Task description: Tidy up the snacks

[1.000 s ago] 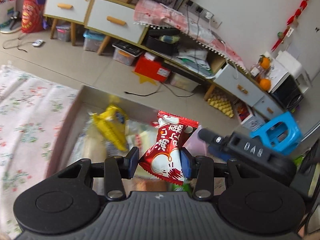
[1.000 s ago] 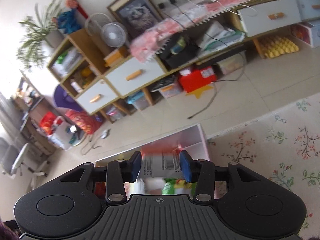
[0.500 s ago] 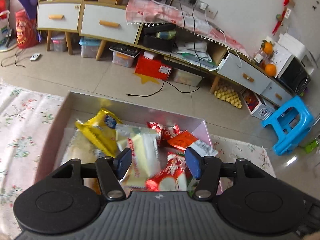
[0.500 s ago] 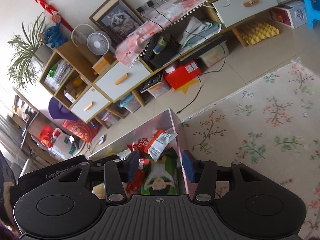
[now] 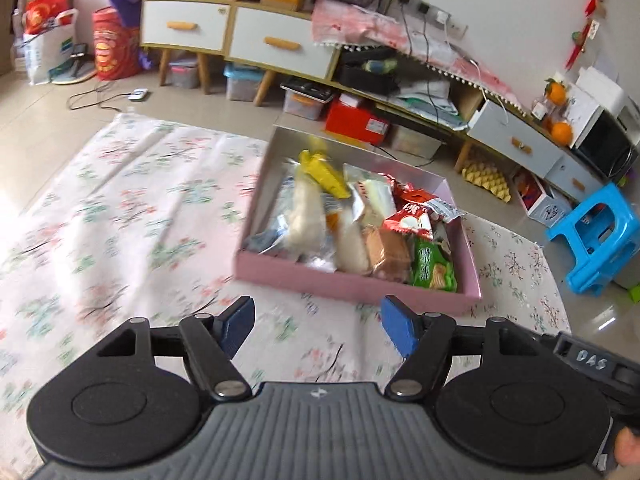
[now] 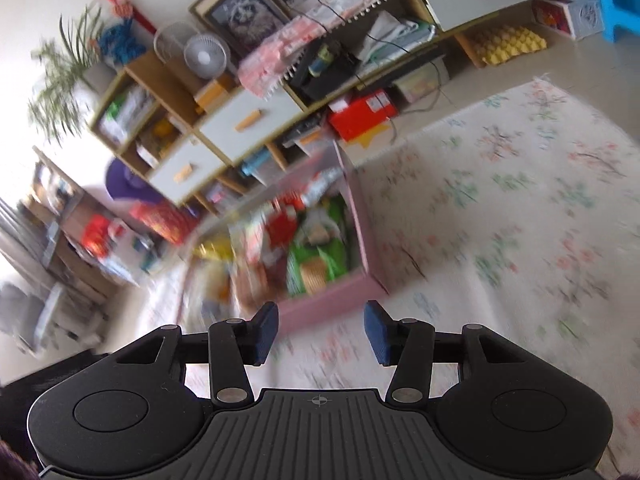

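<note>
A pink box [image 5: 352,283] sits on the floral cloth and holds several snack packets: a red one [image 5: 412,220], a green one [image 5: 432,266], a yellow one [image 5: 324,174] and pale ones. My left gripper [image 5: 316,326] is open and empty, held back from the box's near wall. My right gripper [image 6: 320,328] is open and empty, also near the box [image 6: 340,294], which looks blurred in the right wrist view. The right gripper's body [image 5: 592,364] shows at the lower right of the left wrist view.
The floral cloth [image 5: 120,216] spreads left of the box on the floor. Low cabinets with drawers [image 5: 280,46] line the wall behind, with storage bins and a red carton [image 5: 356,122] under them. A blue stool [image 5: 600,236] stands at the right.
My left gripper let go of the red packet and my right gripper let go of its packet into the box. Both opened wide and pulled back from the box.
</note>
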### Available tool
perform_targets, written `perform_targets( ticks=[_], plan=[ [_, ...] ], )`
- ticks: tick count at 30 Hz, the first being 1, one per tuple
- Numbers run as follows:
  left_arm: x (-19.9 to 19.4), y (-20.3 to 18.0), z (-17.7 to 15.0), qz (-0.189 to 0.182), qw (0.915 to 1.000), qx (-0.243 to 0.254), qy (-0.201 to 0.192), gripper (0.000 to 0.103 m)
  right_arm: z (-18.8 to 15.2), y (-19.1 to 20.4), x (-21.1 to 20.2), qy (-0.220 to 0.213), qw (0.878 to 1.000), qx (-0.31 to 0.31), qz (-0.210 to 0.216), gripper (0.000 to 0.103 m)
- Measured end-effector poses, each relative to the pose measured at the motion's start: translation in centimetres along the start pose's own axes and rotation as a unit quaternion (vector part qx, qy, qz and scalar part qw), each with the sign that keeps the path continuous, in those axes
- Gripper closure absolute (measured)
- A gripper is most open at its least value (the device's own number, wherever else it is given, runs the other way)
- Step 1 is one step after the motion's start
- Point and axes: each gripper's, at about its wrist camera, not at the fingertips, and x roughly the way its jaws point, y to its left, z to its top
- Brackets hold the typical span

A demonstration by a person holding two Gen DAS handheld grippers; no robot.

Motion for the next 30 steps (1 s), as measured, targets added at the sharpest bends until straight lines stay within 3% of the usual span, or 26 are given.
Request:
perform_targets(
  ticks=[5, 6, 9, 13, 16, 20, 21, 22, 23, 24, 25, 27, 30],
  plan=[
    [-5.9, -0.8, 1.4, 0.011, 0.9991, 0.008, -0.039, 0.021, -0.4, 5.1, -4.9, -0.013, 0.996, -0.083, -0.040, 0.050],
    [-7.4, -1.1, 1.7, 0.011, 0.9984, 0.011, -0.054, 0.020, 0.0, 6.4, -6.4, -0.023, 0.995, -0.094, -0.034, 0.041],
    [-11.7, -2.8, 3.0, 0.016, 0.9937, 0.024, -0.109, 0.000, 1.6, 9.9, -10.5, -0.051, 0.992, -0.116, -0.025, 0.018],
    [-14.0, -5.0, 3.5, 0.053, 0.9856, 0.049, -0.153, 0.000, 3.3, 13.3, -14.0, -0.063, 0.989, -0.121, -0.054, 0.004],
    [-12.1, -4.6, 2.4, 0.074, 0.9860, 0.040, -0.144, 0.000, 3.1, 14.4, -14.7, -0.063, 0.991, -0.104, -0.052, 0.001],
    [-6.2, -1.8, -1.3, 0.091, 0.9934, 0.029, -0.064, 0.001, -0.3, 13.5, -12.3, -0.053, 0.990, -0.119, -0.058, 0.000],
    [-4.6, -0.9, -1.9, 0.102, 0.9941, 0.027, -0.028, 0.005, -1.5, 12.7, -11.2, -0.037, 0.988, -0.133, -0.063, 0.000],
    [-3.5, -0.2, -1.8, 0.110, 0.9938, 0.014, 0.005, 0.023, -2.5, 11.9, -10.0, -0.016, 0.987, -0.143, -0.078, 0.000],
    [-3.1, 0.6, -1.2, 0.101, 0.9946, -0.010, 0.020, 0.024, -3.1, 11.3, -8.9, 0.005, 0.983, -0.144, -0.110, 0.000],
    [-3.2, 1.1, -0.7, 0.080, 0.9963, -0.029, 0.009, 0.017, -3.0, 11.0, -8.2, 0.015, 0.979, -0.144, -0.140, 0.000],
    [-3.6, 1.4, -0.4, 0.063, 0.9972, -0.037, -0.015, 0.000, -2.8, 11.0, -8.1, 0.007, 0.977, -0.151, -0.151, 0.000],
    [-3.7, 1.0, -0.3, 0.071, 0.9962, -0.018, -0.047, 0.000, -2.4, 11.1, -8.5, -0.013, 0.975, -0.174, -0.141, 0.000],
    [-1.7, 0.0, -0.1, 0.100, 0.9946, 0.020, -0.021, 0.000, -2.3, 10.5, -8.0, -0.018, 0.971, -0.172, -0.164, 0.000]
  ],
)
